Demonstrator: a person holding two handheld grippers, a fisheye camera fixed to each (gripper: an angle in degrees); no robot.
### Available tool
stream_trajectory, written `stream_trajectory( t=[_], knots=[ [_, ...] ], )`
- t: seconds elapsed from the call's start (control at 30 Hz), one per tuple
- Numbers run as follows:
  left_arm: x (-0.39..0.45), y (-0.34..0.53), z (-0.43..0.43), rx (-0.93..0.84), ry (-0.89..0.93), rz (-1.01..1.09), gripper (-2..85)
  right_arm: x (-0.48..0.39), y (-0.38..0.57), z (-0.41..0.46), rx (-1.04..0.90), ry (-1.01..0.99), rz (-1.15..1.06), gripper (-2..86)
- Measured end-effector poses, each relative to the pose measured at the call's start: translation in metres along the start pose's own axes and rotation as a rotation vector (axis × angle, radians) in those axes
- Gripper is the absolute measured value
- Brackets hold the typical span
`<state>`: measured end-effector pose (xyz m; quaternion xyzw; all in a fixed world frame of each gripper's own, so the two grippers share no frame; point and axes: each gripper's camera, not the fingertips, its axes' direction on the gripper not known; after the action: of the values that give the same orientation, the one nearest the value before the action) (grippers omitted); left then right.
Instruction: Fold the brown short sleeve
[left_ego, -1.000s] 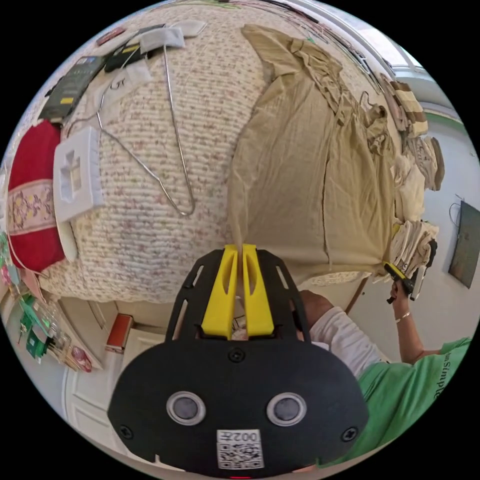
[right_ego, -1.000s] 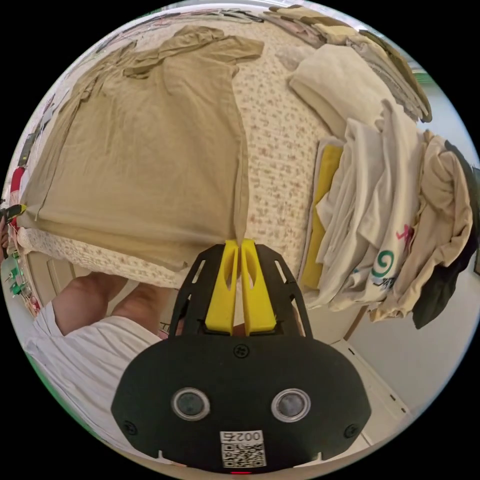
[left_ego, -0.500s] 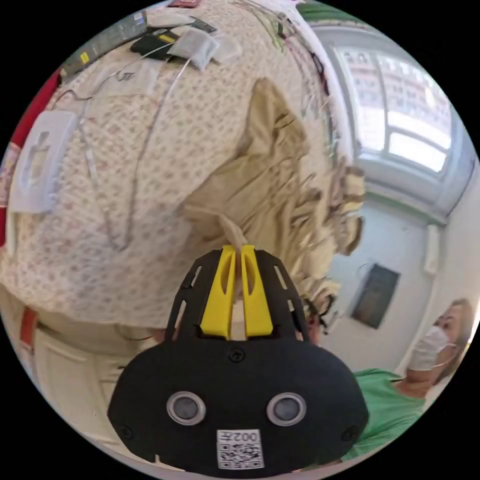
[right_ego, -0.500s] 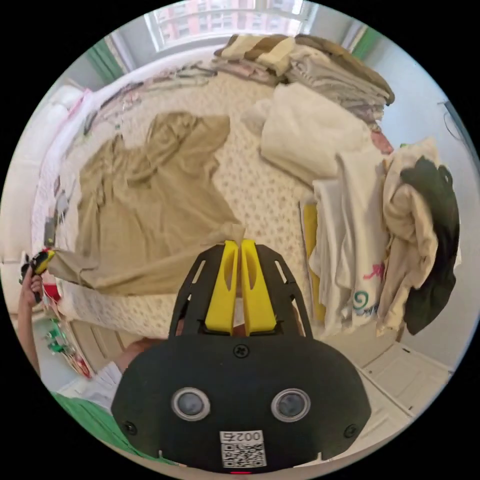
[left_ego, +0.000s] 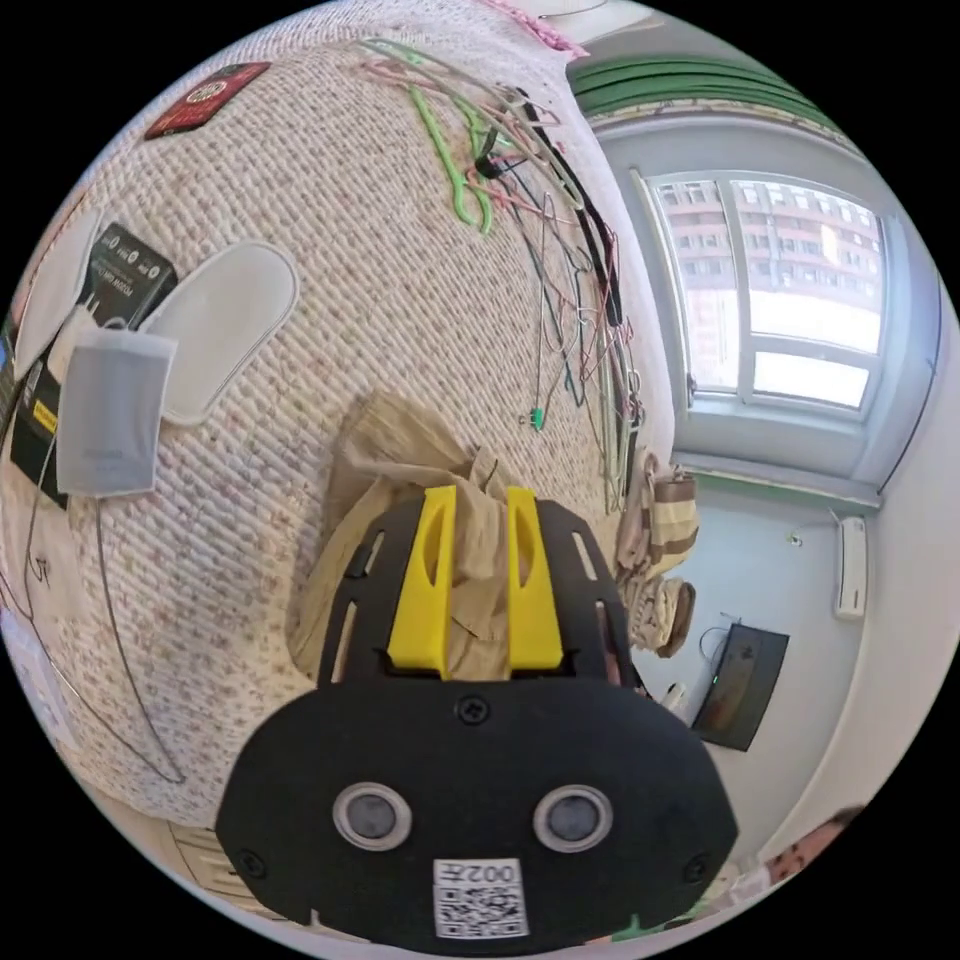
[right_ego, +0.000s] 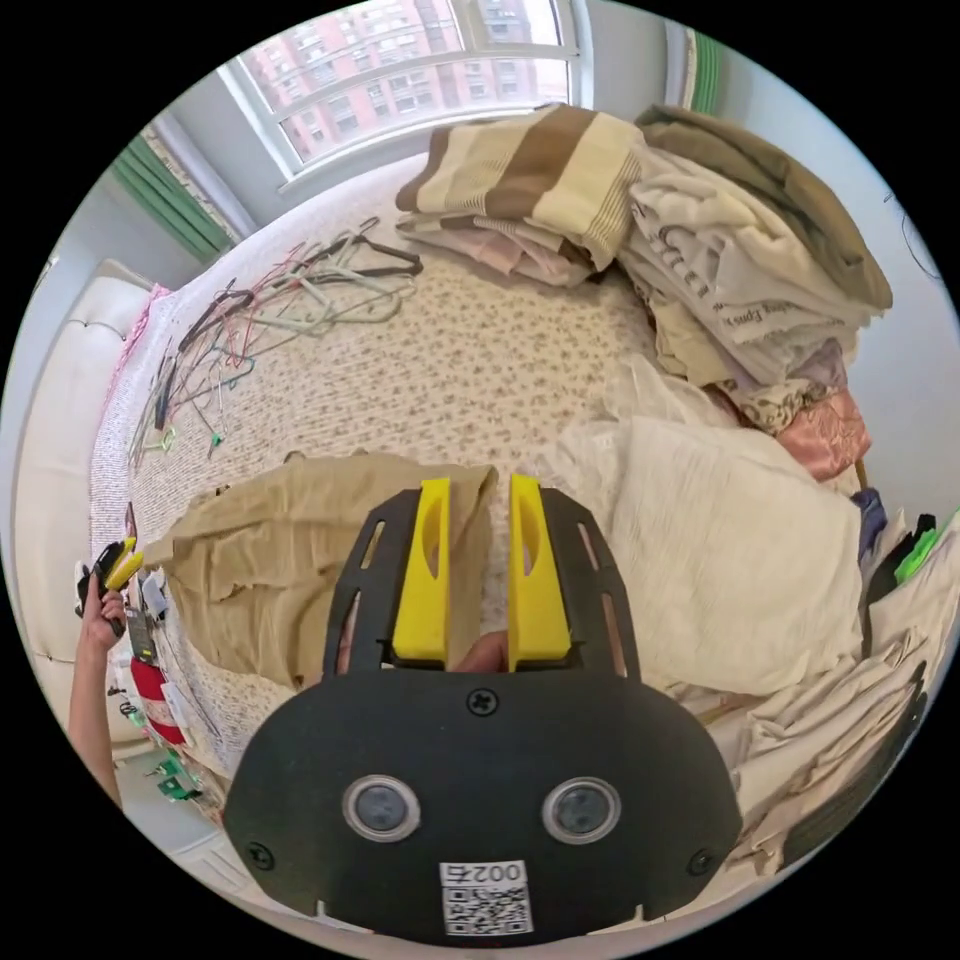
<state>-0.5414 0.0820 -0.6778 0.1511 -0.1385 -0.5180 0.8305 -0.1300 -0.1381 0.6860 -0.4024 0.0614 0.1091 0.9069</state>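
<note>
Inspecting the bed (right_ego: 480, 370) found the brown short sleeve (right_ego: 280, 550) lying on the quilted cover, doubled over on itself, with its folded-over edge towards the heap of hangers (right_ego: 270, 310). The left gripper (left_ego: 477, 540) had its jaws spread, with bunched brown cloth lying loose between them; neither jaw was seen to press on it. The right gripper (right_ego: 477, 540) likewise stood with jaws parted above the garment's near corner, and the cloth there did not appear pinched. In the right gripper view the left gripper was also seen at the far left edge, held in a hand (right_ego: 100, 625).

Judgement: the step in hand appeared to be letting go after laying one half over the other. To do it well, both grippers should lift straight off the cloth without dragging it, so that the laid edge stays square. The upper layer looked wrinkled near the left end, so a light smoothing pass towards that end would be advisable before any further fold. The next fold should avoid the stack of folded clothes (right_ego: 740, 300) and the pale garment (right_ego: 730, 570) just beside the right corner.

Writing: printed lettering showed on a pale garment in the stack, and on a dark box (left_ego: 100, 300) at the bed's edge; neither was recorded.
</note>
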Motion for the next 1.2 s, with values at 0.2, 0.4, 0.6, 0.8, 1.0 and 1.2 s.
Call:
stream_trajectory(
  t=[0.2,0.4,0.6,0.8,1.0,1.2],
  knots=[
    [-0.021,0.035,-0.001,-0.135,0.024,0.198,16.7,0.017,0.07,0.022,0.01,0.007,-0.078,7.5],
    [-0.07,0.106,-0.017,-0.119,0.001,0.257,18.6,0.033,0.128,0.051,-0.075,-0.13,-0.087,9.8],
    [-0.096,0.137,0.0,-0.116,-0.003,0.235,18.5,0.043,0.119,0.08,-0.086,-0.229,-0.029,13.6],
    [-0.072,0.148,0.042,-0.169,-0.168,0.289,6.9,0.026,0.099,0.114,-0.163,-0.248,-0.05,12.3],
    [-0.058,0.134,0.048,-0.249,-0.099,0.299,-1.2,0.025,0.076,0.123,-0.226,-0.307,-0.097,1.8],
    [-0.019,0.069,-0.007,-0.181,0.137,0.225,-1.5,0.035,0.005,0.051,-0.09,-0.444,-0.035,-0.7]
  ],
)
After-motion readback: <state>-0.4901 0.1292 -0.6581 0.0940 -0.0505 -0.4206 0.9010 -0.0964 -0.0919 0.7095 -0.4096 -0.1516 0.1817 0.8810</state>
